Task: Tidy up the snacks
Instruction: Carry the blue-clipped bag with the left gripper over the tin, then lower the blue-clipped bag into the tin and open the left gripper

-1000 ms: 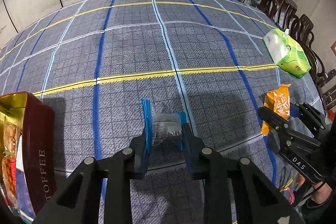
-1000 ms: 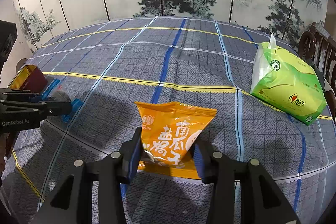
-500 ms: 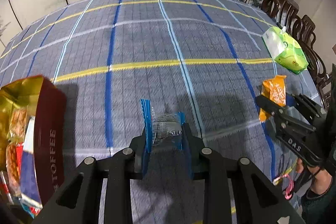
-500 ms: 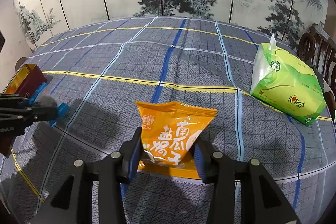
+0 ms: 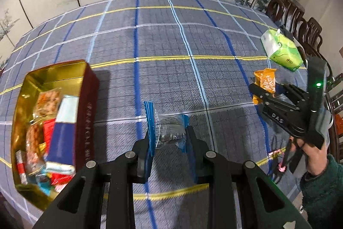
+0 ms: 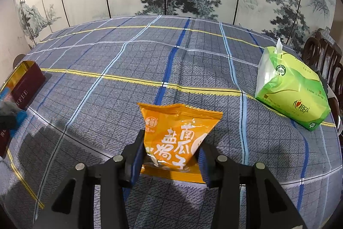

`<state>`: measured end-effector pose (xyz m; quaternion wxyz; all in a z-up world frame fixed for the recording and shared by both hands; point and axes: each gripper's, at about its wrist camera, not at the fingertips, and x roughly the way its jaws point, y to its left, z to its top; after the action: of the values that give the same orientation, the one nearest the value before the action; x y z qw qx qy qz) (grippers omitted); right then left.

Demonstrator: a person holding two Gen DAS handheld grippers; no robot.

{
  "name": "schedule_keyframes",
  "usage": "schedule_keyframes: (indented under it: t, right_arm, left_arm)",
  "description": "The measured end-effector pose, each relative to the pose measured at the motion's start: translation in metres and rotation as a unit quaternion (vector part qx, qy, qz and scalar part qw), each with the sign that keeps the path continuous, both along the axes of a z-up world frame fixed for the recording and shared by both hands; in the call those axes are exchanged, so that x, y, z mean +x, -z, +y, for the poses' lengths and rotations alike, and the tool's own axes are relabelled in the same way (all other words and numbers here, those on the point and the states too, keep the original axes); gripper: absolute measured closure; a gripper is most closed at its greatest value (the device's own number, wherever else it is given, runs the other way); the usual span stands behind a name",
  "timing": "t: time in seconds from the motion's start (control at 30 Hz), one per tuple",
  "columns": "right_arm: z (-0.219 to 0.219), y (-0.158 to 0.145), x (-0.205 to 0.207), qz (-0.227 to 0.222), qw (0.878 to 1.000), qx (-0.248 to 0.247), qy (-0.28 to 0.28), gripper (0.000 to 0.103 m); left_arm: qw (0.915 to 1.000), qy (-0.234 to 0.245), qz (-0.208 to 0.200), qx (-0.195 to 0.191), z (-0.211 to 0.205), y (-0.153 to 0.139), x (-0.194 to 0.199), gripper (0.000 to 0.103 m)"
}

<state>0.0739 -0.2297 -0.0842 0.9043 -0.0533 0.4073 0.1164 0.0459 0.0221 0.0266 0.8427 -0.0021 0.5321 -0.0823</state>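
Since a second ago the left wrist view has changed most: the tin (image 5: 53, 117) at the left, then only a dark red side with a sliver of its inside, now shows its whole gold interior, packed with wrapped snacks (image 5: 57, 113), and more of the checked tablecloth (image 5: 171, 40) is in sight. The left gripper (image 5: 169, 134) still pinches the small clear packet with blue ends (image 5: 167, 128), held just right of the tin. To the right, the right gripper (image 6: 170, 149) has not shifted; it stays clamped on the orange snack bag (image 6: 178, 136), which stands tilted on the cloth. Only the left view shows the tin's contents, the person's hand (image 5: 313, 156) and green sleeve (image 5: 323, 184) behind the right gripper, and the dark chairs (image 5: 300, 20). Only the right view shows the orange bag's printed front, the tin's lettered side (image 6: 20, 92), and the green tissue pack (image 6: 291, 87) large, well apart at the far right.
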Motion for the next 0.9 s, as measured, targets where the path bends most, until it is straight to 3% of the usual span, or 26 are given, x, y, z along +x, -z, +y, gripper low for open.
schedule_keyframes:
  t: [0.37,0.63,0.9]
  right_arm:
    - [0.001,0.000,0.000,0.000,1.000,-0.004,0.000,0.058]
    - [0.001,-0.001,0.001,0.000,1.000,-0.004,0.000,0.058]
    - [0.001,-0.001,0.000,-0.001,1.000,-0.006,0.000,0.058]
  left_arm:
    - [0.9974,-0.058,-0.032,0.028,0.066,-0.030,-0.013,0.079]
    - [0.9912,-0.121,-0.030,0.046,0.129,-0.026,-0.015,0.079]
    - [0.9882,-0.147,-0.012,0.041,0.160,-0.007,-0.015,0.079]
